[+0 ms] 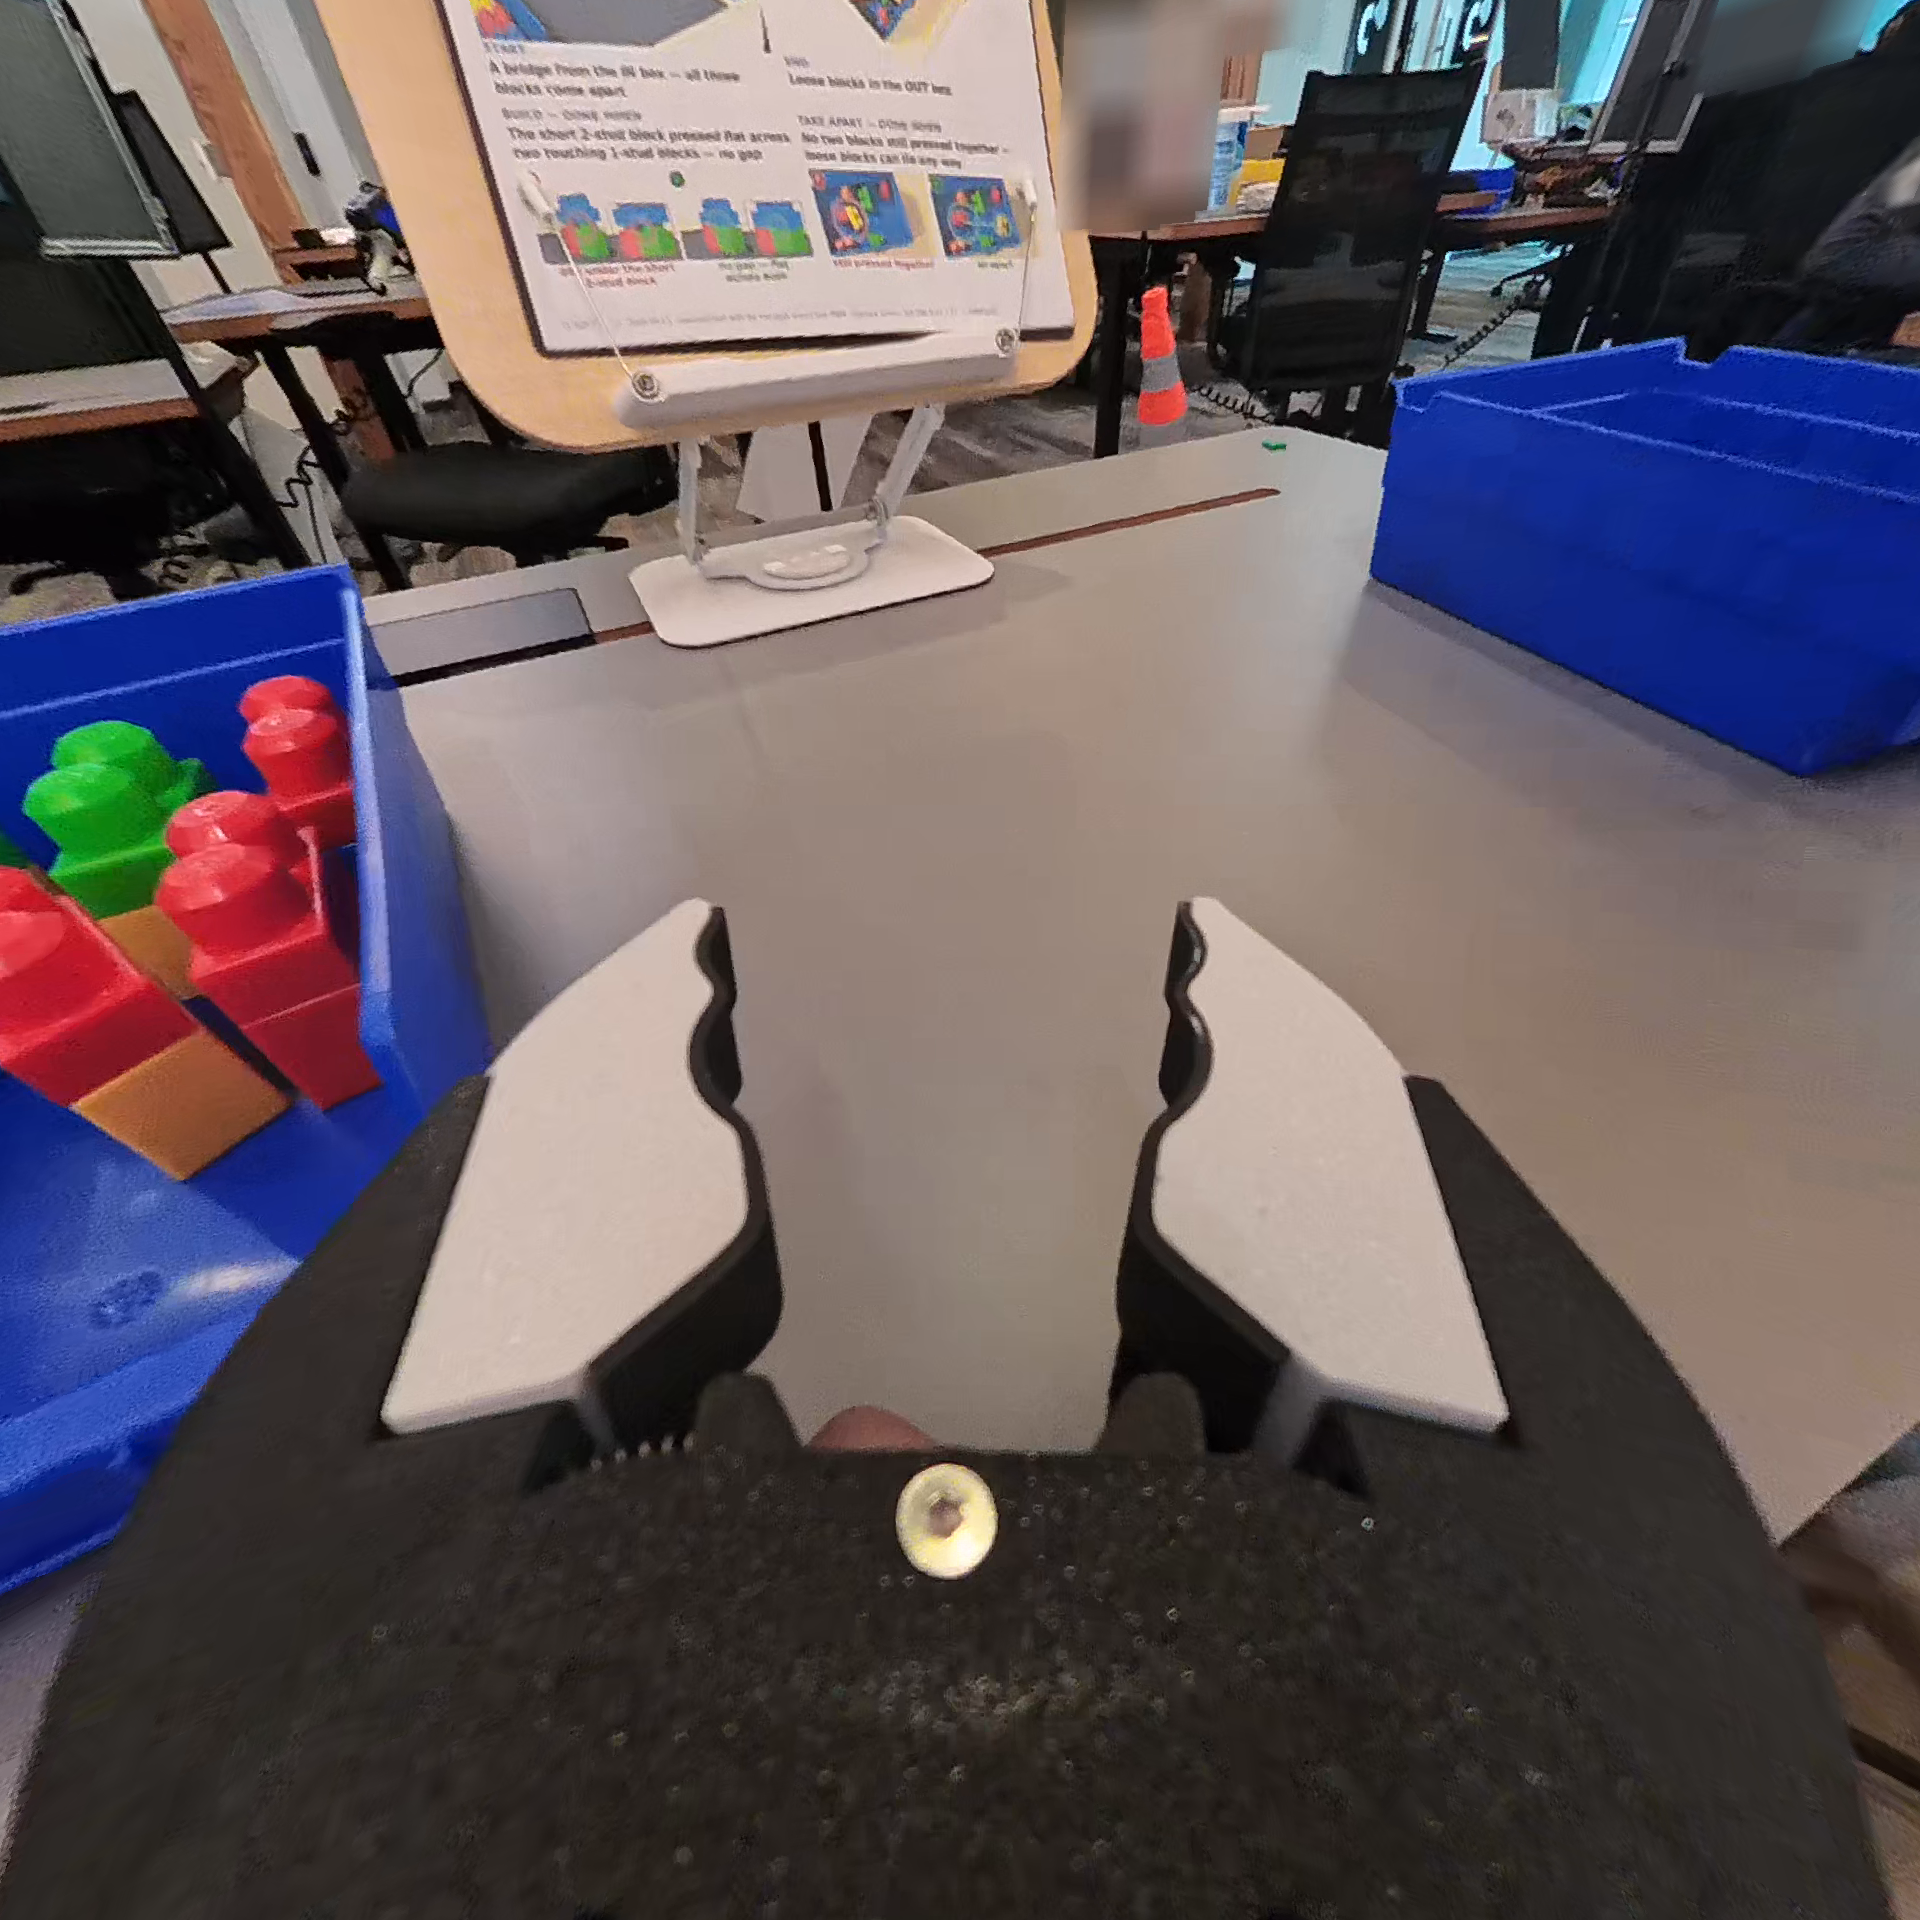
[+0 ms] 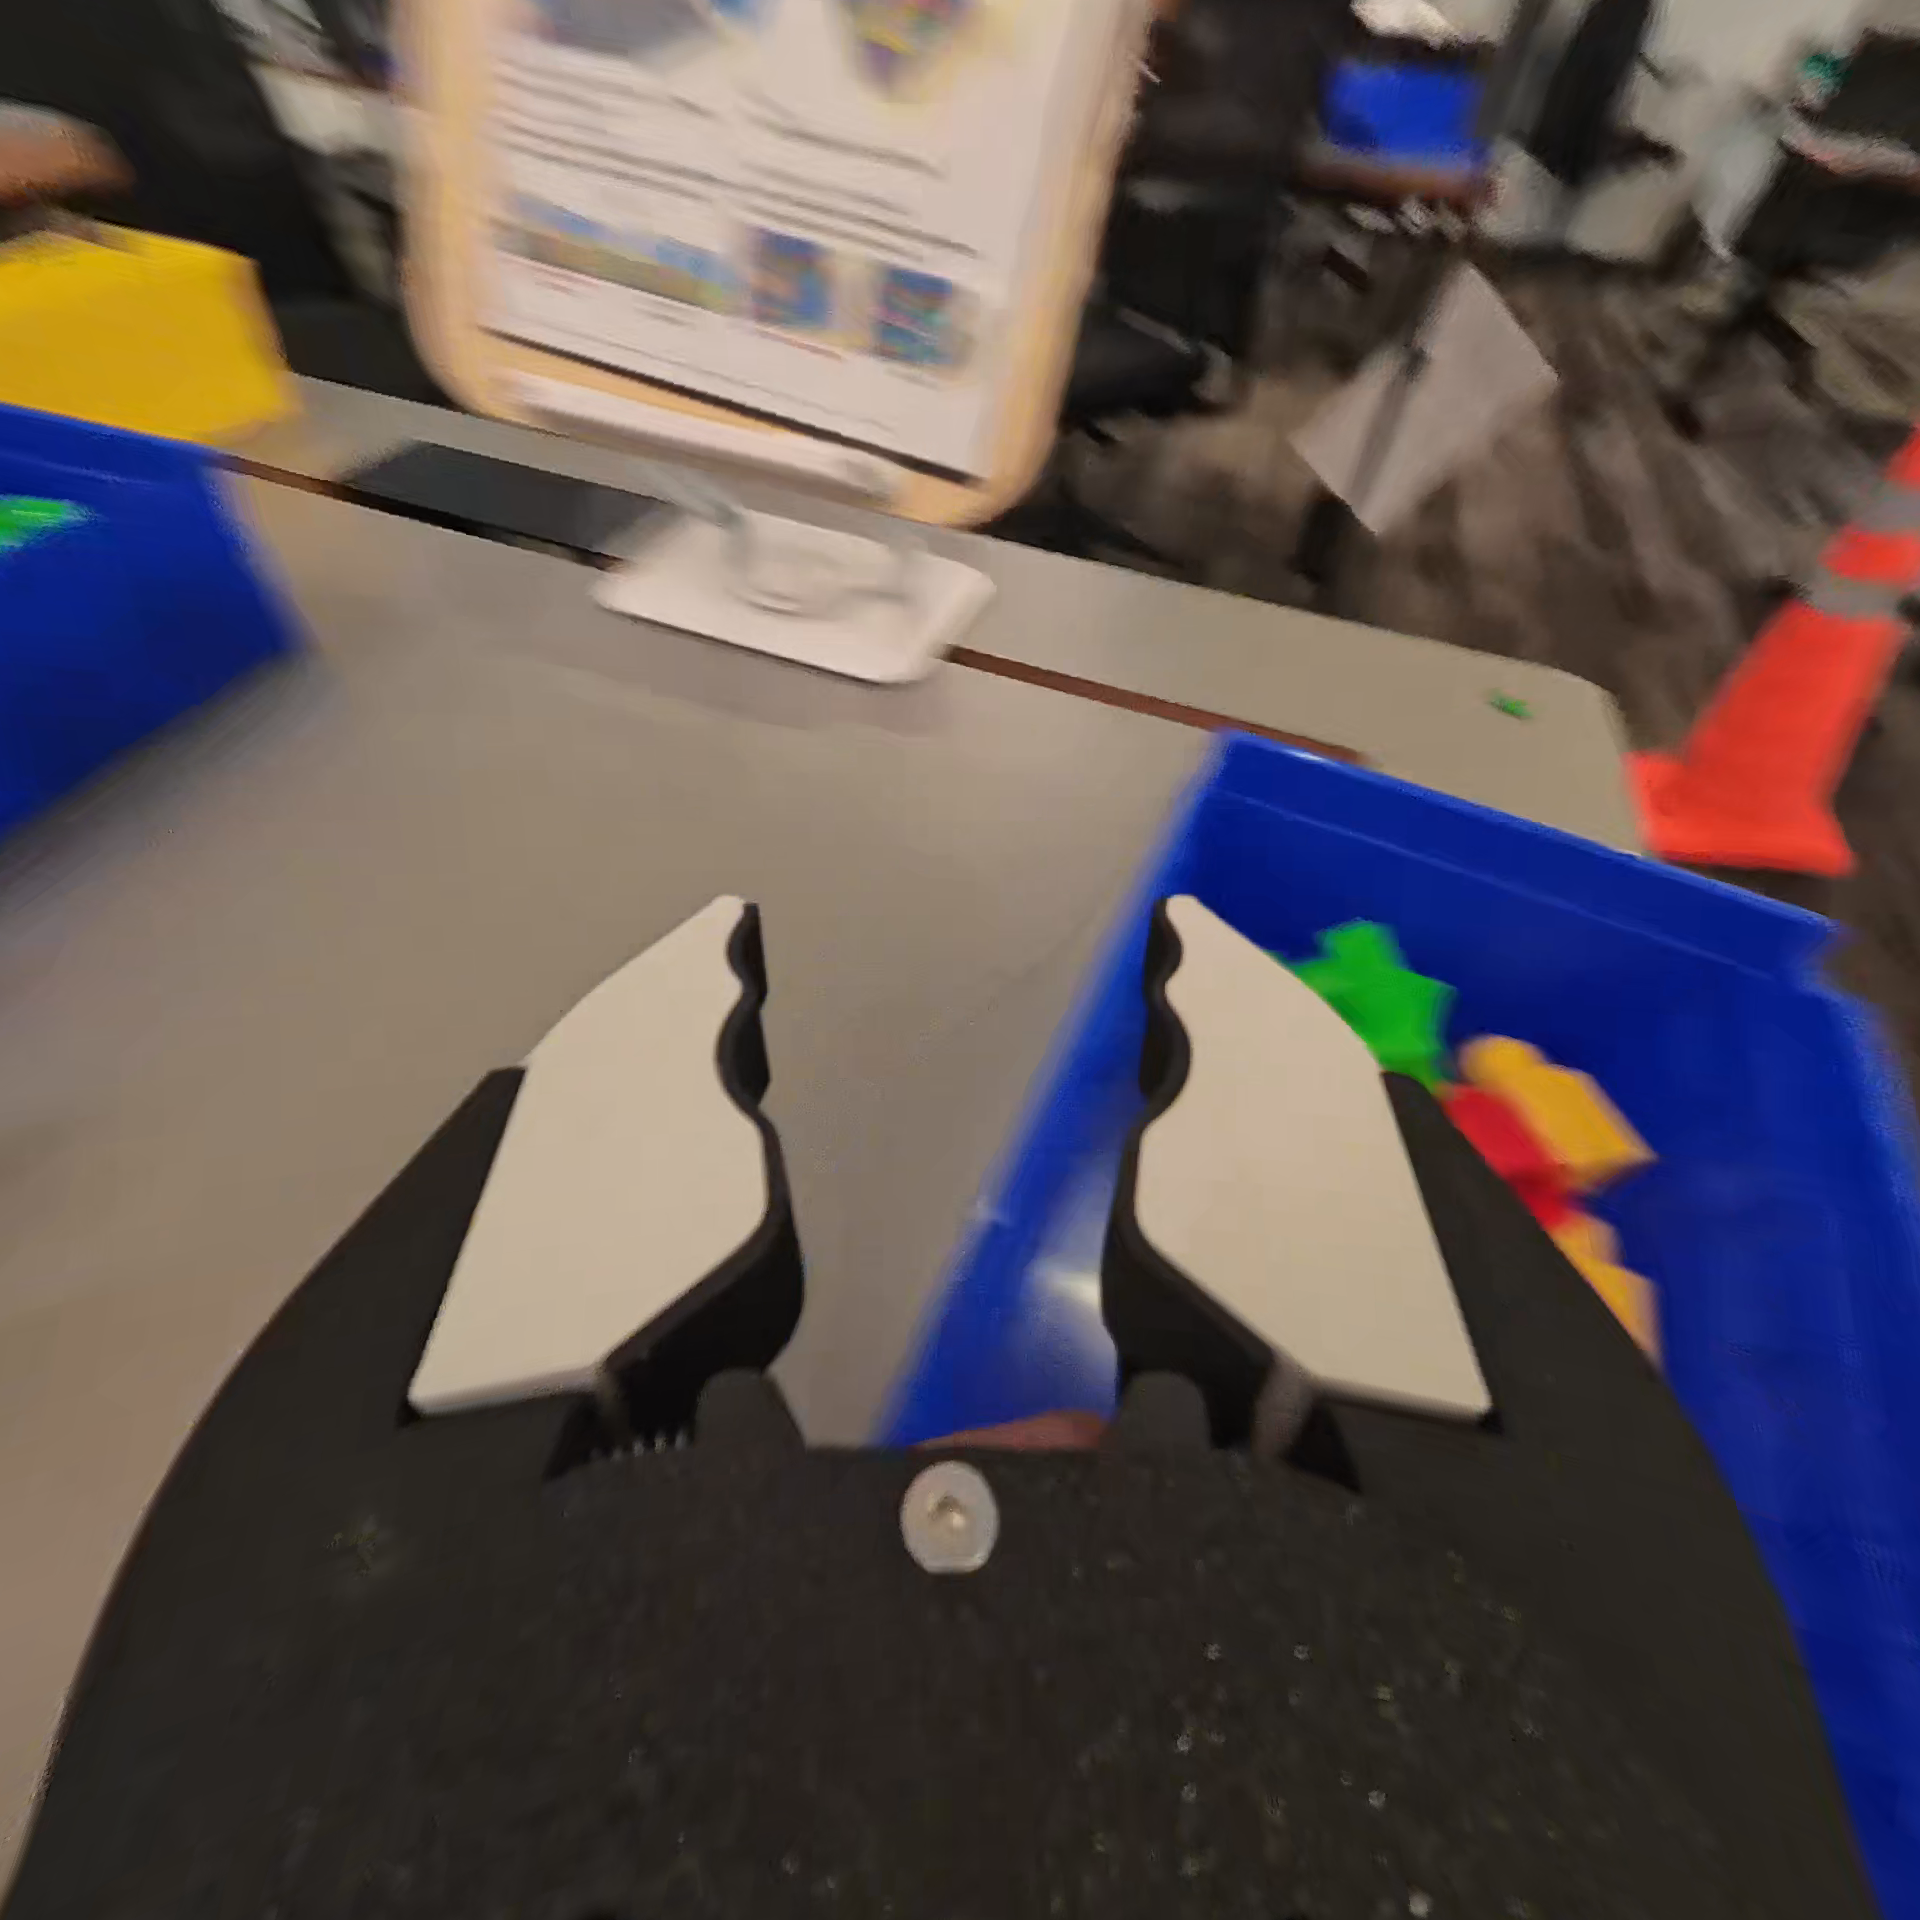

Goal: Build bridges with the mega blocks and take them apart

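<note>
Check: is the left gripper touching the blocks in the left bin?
Apart. The left wrist view shows the open left gripper over bare table, the blocks off to its side.

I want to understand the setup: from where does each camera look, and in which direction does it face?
Left wrist view: sits on the left gripper, faces across the grey table to the sheet stand; blocks bin at left; open jaws show.
Right wrist view: sits on the right gripper, blurred, faces the stand; right bin of blocks under the right jaw; open jaws show.
Shared: table, stand, both bins, orange cone.
</note>
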{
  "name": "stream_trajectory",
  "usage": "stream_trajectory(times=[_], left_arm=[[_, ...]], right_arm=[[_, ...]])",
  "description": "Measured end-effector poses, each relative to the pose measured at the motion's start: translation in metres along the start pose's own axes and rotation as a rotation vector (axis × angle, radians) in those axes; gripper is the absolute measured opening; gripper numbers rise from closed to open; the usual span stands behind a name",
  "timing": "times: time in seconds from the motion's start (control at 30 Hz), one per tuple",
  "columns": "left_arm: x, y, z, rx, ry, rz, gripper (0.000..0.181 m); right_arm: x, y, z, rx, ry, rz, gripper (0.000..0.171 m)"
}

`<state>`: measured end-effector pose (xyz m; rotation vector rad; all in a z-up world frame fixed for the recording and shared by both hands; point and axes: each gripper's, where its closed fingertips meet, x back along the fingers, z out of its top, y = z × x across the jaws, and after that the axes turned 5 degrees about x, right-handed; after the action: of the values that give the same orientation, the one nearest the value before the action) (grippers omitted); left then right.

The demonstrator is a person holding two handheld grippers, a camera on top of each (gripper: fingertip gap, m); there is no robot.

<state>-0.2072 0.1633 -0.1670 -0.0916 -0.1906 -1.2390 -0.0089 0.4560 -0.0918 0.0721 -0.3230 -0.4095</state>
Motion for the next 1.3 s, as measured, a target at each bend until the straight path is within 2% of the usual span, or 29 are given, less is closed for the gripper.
stream_trajectory(times=[0.13, 0.23, 0.33, 0.5, 0.63, 0.8, 0.9, 0.97, 1.07, 1.13, 1.17, 1.3], left_arm=[[0.000, 0.000, 0.001, 0.022, -0.002, 0.009, 0.079], [-0.001, 0.001, -0.001, 0.022, -0.009, 0.019, 0.079], [0.000, 0.004, -0.004, 0.038, -0.014, 0.013, 0.079], [0.004, 0.001, -0.008, 0.047, -0.027, 0.053, 0.078], [0.016, -0.021, -0.001, 0.045, -0.062, 0.153, 0.073], [0.029, -0.096, 0.043, 0.048, -0.168, 0.294, 0.072], [0.015, -0.158, 0.059, 0.069, -0.280, 0.348, 0.072], [-0.002, -0.193, 0.051, 0.151, -0.390, 0.351, 0.072], [-0.028, -0.221, 0.021, 0.378, -0.559, 0.285, 0.072], [-0.041, -0.235, 0.003, 0.482, -0.630, 0.284, 0.061], [-0.047, -0.243, -0.002, 0.493, -0.639, 0.308, 0.058], [-0.056, -0.253, -0.029, 0.501, -0.767, 0.355, 0.070]], right_arm=[[0.017, -0.134, -0.019, -0.052, 0.122, 0.194, 0.066], [0.012, -0.187, -0.046, -0.107, 0.125, 0.229, 0.065], [0.003, -0.210, -0.066, -0.098, 0.058, 0.256, 0.076], [-0.006, -0.209, -0.071, -0.096, 0.027, 0.288, 0.078], [-0.007, -0.201, -0.067, -0.116, 0.031, 0.304, 0.078], [-0.003, -0.199, -0.058, -0.094, 0.065, 0.311, 0.077], [-0.002, -0.197, -0.058, -0.026, 0.068, 0.294, 0.078], [0.000, -0.193, -0.059, 0.007, 0.066, 0.282, 0.078], [0.005, -0.187, -0.059, 0.011, 0.069, 0.279, 0.077], [0.008, -0.182, -0.059, -0.003, 0.072, 0.282, 0.077], [0.009, -0.179, -0.060, -0.010, 0.072, 0.281, 0.077], [0.010, -0.169, -0.061, -0.046, 0.069, 0.283, 0.077]])
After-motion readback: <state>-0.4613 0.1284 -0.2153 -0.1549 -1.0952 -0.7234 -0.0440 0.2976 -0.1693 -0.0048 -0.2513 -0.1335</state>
